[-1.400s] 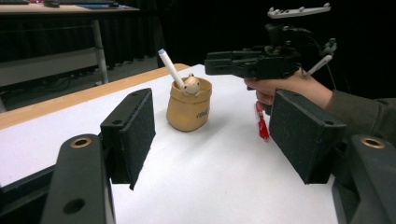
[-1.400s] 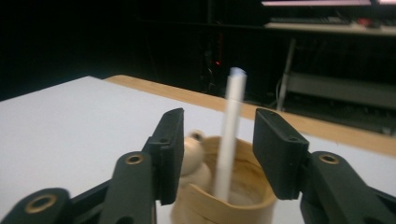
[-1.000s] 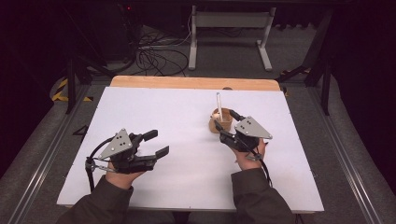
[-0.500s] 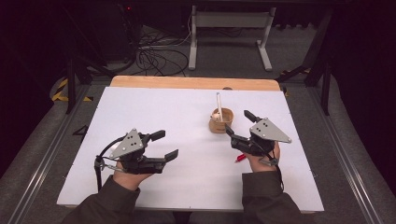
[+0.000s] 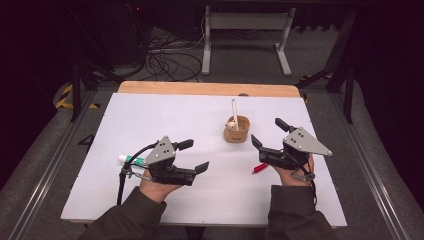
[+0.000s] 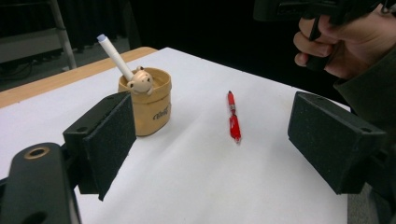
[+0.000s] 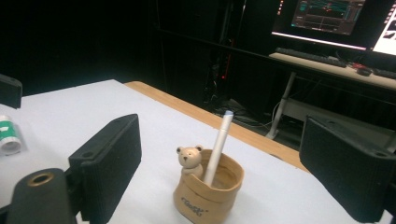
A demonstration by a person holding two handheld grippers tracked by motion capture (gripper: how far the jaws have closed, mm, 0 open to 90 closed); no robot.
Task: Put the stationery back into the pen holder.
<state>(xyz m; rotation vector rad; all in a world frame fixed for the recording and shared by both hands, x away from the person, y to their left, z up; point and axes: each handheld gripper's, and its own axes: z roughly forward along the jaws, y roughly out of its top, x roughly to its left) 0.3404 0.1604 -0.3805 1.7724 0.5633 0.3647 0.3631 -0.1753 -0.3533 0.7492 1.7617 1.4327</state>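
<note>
The red pen point(image 5: 259, 168) lies flat on the white desk point(image 5: 150, 115), just beside the right hand-held gripper point(image 5: 263, 141) on its inner side and a little nearer the person than the tan pen cup point(image 5: 236, 129), which already holds a white marker point(image 5: 233, 113) leaning against its rim; a small bear figure point(image 7: 189, 159) sits on the cup's lip, so the free mouth is the side away from it. The right hand-held gripper is released, its jaws having just been opening with nothing between them; the left hand-held gripper point(image 5: 194, 155) is likewise released and empty, its jaws also having just been opening, and a green-and-white tube point(image 5: 131, 159) lies just behind it.

By my judgement the pen is next for the cup; take it near mid-barrel with the jaws across its length, lift it clear before tipping it upright, and lower it beside the marker rather than onto the bear; a light cup may slide or topple if nudged.

The pen lies well in from the right and near edges; the broad bare stretch between the two hands gives ample room; the wooden far edge point(image 5: 200, 88) stands well behind the cup.
</note>
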